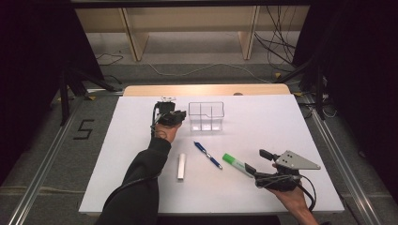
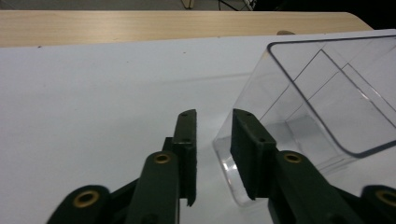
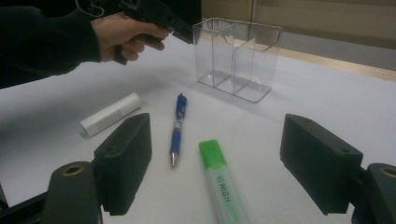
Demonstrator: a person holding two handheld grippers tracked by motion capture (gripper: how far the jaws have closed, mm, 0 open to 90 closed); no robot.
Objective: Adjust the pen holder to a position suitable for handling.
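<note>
Nothing has gone into the holder yet, so the job looks barely begun.

At the far left of the group, the left hand-held gripper [image 1: 180,115] sits at the left wall of the clear holder [image 1: 206,116], which stands toward the far middle of the worktop [image 1: 281,122]. Its jaws are narrow with a slim gap between them; in the left gripper view the right jaw lies against the holder's [image 2: 322,98] near corner, and I cannot tell whether the wall is actually pinched. It seems to be steadying the holder. All three compartments look empty.

Nearer, on the open worktop, lie three things apart from one another: a white tube [image 1: 181,166] on the left, a blue pen [image 1: 207,154] in the middle, and a green highlighter [image 1: 236,163] on the right.

The right hand-held gripper [image 1: 256,161] is at the near right, jaws spread wide. In the right gripper view the highlighter [image 3: 222,182] lies between them, not gripped. Picking it up appears to be the step in hand; dropping it in, then the pen and tube, would remain.
</note>
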